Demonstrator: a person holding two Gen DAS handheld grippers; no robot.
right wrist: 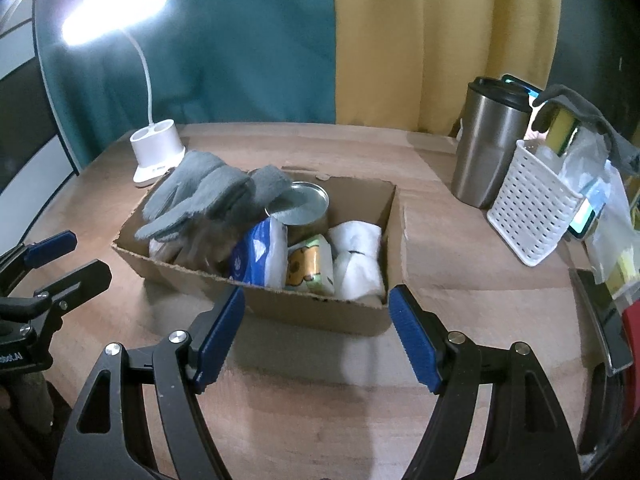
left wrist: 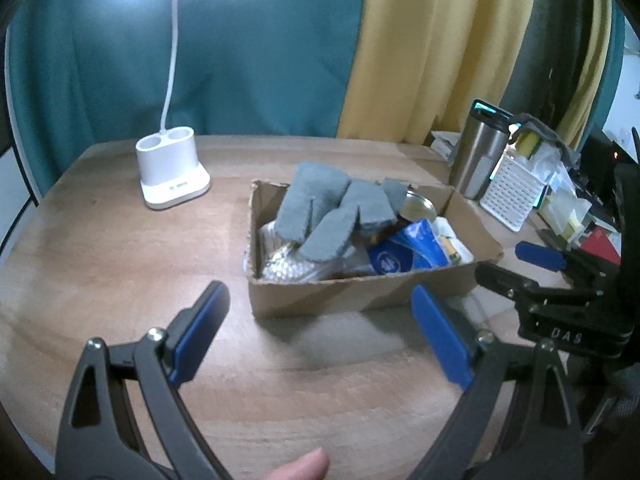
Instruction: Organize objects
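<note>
An open cardboard box [left wrist: 344, 294] [right wrist: 320, 312] sits mid-table. A grey glove [left wrist: 332, 210] [right wrist: 200, 200] lies on top of its contents. Inside are a metal can [right wrist: 304, 208] [left wrist: 418, 206], a blue packet [right wrist: 260, 256] [left wrist: 404, 252], a small pack with a bear picture [right wrist: 310, 266] and white cloth [right wrist: 358, 260]. My left gripper [left wrist: 320, 334] is open and empty, just before the box's near side. My right gripper [right wrist: 316, 336] is open and empty, in front of the box; it also shows at the right of the left wrist view [left wrist: 520, 268].
A white desk lamp [left wrist: 172, 170] [right wrist: 158, 152] stands lit at the back left. A steel tumbler [left wrist: 480, 152] [right wrist: 490, 140] and a white perforated basket [left wrist: 514, 190] [right wrist: 532, 216] with clutter stand at the right. Curtains hang behind the wooden table [left wrist: 120, 260].
</note>
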